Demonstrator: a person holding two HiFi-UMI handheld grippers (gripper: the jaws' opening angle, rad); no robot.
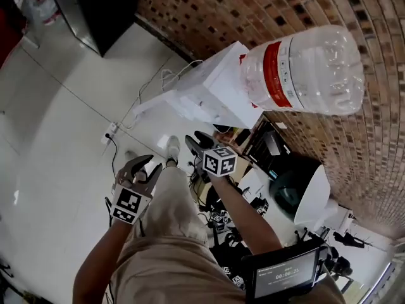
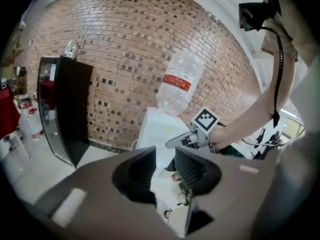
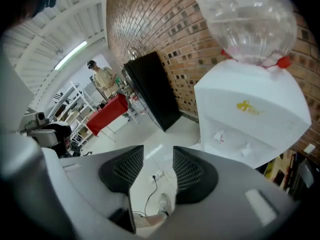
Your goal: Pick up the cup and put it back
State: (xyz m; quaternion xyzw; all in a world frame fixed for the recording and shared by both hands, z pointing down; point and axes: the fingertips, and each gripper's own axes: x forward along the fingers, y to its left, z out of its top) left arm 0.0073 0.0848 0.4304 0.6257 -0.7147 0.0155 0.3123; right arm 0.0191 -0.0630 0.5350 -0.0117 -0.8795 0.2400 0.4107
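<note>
No cup shows in any view. My left gripper (image 1: 140,168) is held low at the left, above the floor. Its jaws stand apart with nothing between them (image 2: 165,156). My right gripper (image 1: 195,144) is a little further right and closer to the white water dispenser (image 1: 209,87). It is open too, and only floor and a shoe show through its gap (image 3: 157,156). The dispenser (image 3: 255,114) carries an upturned clear bottle (image 1: 304,71) with a red band (image 2: 177,81). From the left gripper view, the right gripper (image 2: 177,141) reaches toward the dispenser front.
A brick wall (image 1: 266,11) runs behind the dispenser. A tall black cabinet (image 3: 152,89) stands to its left. A power strip with cable (image 1: 111,132) lies on the white floor. A white bin (image 1: 307,192) and cluttered cables lie at the right. A distant person (image 3: 103,76) stands by a red table.
</note>
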